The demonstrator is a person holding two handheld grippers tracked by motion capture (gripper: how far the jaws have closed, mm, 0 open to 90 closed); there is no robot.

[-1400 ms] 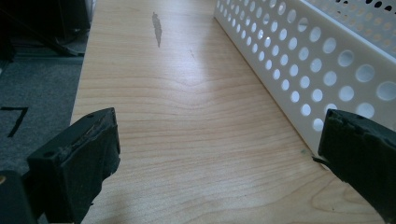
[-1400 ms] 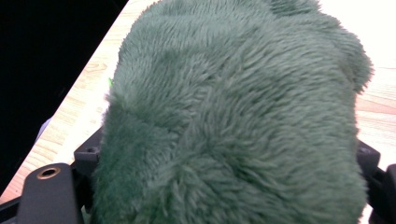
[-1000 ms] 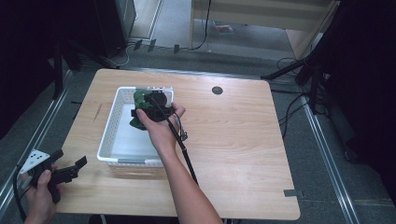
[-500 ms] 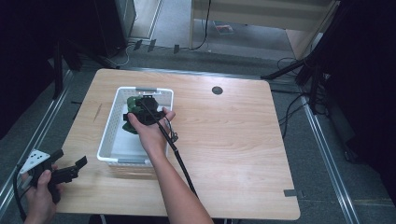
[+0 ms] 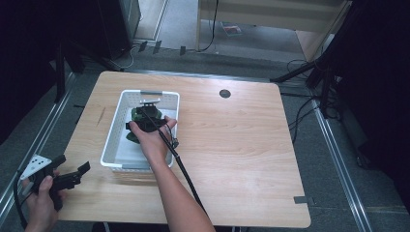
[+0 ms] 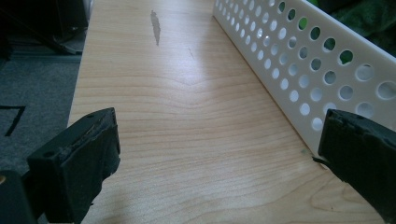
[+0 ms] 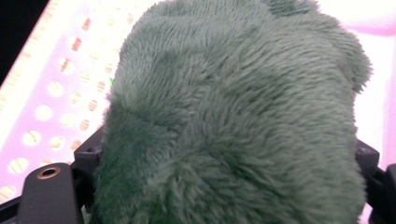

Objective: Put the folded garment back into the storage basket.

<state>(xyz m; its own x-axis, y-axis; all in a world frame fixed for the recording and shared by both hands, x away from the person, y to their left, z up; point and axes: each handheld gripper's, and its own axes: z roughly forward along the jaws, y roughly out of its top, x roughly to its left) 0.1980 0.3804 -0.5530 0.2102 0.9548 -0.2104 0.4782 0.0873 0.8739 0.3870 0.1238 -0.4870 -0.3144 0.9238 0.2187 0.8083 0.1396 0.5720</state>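
Green plush (image 7: pixel 233 126) is gripped betw. the jaws of the R gripper (image 5: pixel 147 118), held inside the white basket (image 5: pixel 116 140) nr the table's (image 5: pixel 251 145) left edge, prob. for depositing. L gripper (image 5: pixel 58 176) is parked wide apart at the front-left corner.

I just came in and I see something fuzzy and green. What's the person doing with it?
A person holds a hand-held gripper in each hand. The right hand-held gripper is inside the white basket on the wooden table, with its jaws on either side of a green fuzzy toy. The left hand-held gripper waits open near the table's front left corner, beside the basket, touching nothing.
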